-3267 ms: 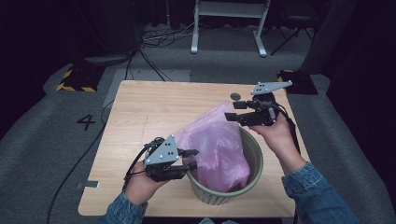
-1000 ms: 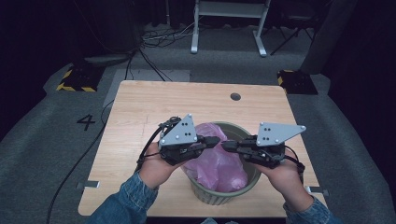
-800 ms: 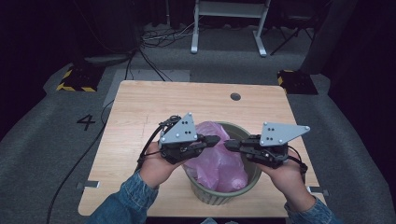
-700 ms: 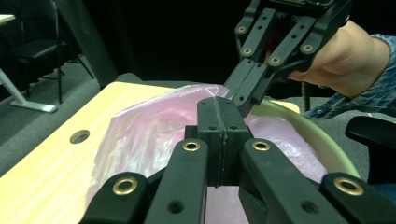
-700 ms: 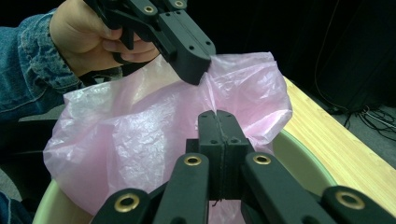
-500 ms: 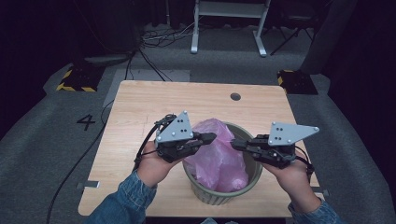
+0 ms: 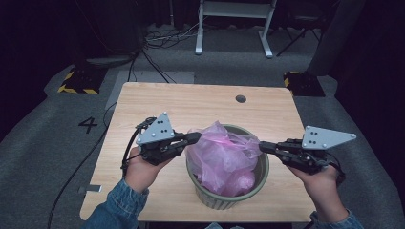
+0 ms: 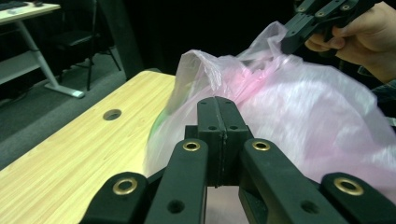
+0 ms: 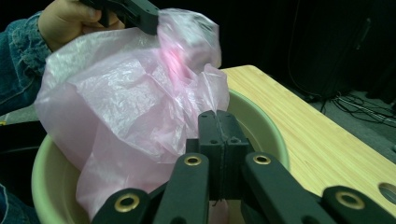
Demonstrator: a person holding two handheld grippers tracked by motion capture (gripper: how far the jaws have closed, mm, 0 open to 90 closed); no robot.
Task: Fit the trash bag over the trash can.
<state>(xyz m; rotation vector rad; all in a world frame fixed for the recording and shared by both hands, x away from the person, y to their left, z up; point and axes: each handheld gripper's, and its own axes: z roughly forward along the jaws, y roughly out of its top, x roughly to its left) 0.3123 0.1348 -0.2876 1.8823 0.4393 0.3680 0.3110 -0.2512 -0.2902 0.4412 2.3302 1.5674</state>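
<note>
A pink plastic bag (image 7: 224, 157) sits in a round green bin (image 7: 224, 199) near the front of a wooden table (image 7: 191, 100). My left gripper (image 7: 196, 137) is shut on the bag's left edge, just outside the bin's rim. At the right rim my right gripper (image 7: 262, 146) is shut on the opposite edge. In the left gripper view the shut jaws (image 8: 217, 105) meet the film of the bag (image 8: 303, 107), with the other gripper (image 8: 287, 44) pinching it at the top right. The right gripper view has its jaws (image 9: 217, 119) over the bin (image 9: 261, 126), against the bag (image 9: 130, 107).
A small round hole (image 7: 240, 98) lies in the tabletop beyond the bin. A white desk frame (image 7: 234, 14) and cables are on the floor behind the table. Yellow-and-black blocks (image 7: 79, 81) flank the far corners. The table's far half is bare wood.
Both hands have moved apart, left gripper to the left and right gripper to the right. The bag's top is stretched wider across the bin.
</note>
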